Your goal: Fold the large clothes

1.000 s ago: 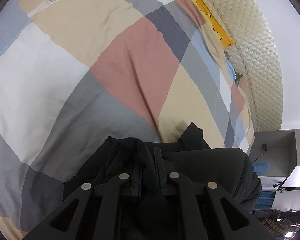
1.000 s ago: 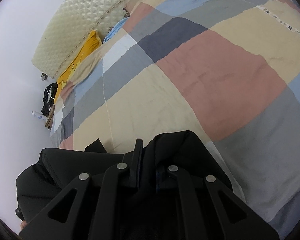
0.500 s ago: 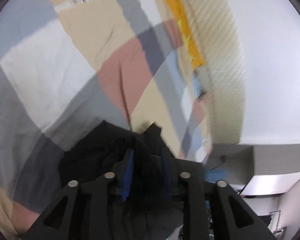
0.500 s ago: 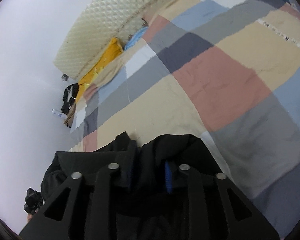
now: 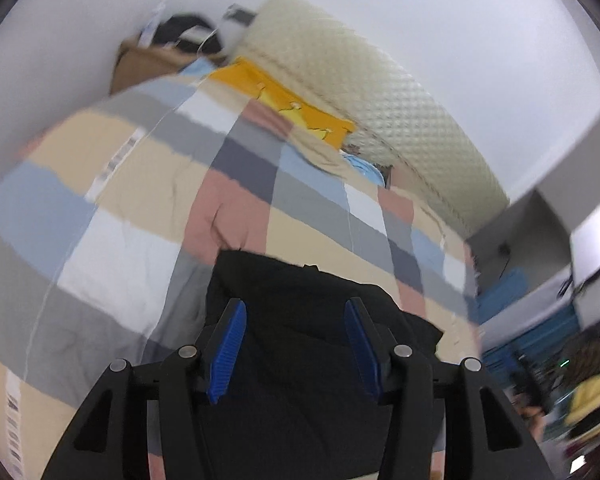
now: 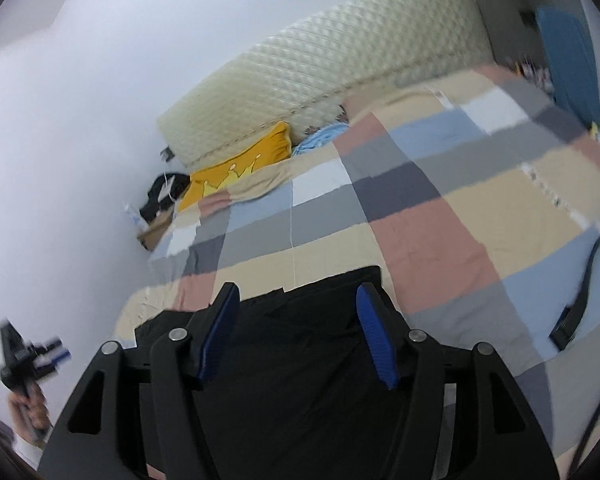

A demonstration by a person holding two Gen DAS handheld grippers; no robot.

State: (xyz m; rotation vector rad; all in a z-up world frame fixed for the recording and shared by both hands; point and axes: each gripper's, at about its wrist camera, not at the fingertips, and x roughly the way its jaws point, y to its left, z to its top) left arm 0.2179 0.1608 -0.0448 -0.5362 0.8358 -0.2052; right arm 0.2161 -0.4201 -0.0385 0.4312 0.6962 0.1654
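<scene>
A black garment (image 5: 296,288) lies folded on the patchwork bedspread (image 5: 140,184); it also shows in the right wrist view (image 6: 312,312). My left gripper (image 5: 294,312) is open above it, blue pads (image 5: 228,344) wide apart with nothing between them. My right gripper (image 6: 298,300) is open too, blue pads (image 6: 374,340) spread over the garment's far edge. The left gripper (image 6: 28,354) in a hand shows at the left edge of the right wrist view.
A yellow pillow (image 5: 288,104) and a cream quilted headboard (image 5: 380,92) lie at the bed's far end. A brown nightstand (image 5: 148,60) with dark items stands beside the wall. A black cable (image 6: 580,292) hangs at the right. Shelves and clutter (image 5: 560,360) are at the right.
Both grippers have opened and let go of the black garment, then lifted and tilted up toward the headboard. The garment now lies on the bedspread.
</scene>
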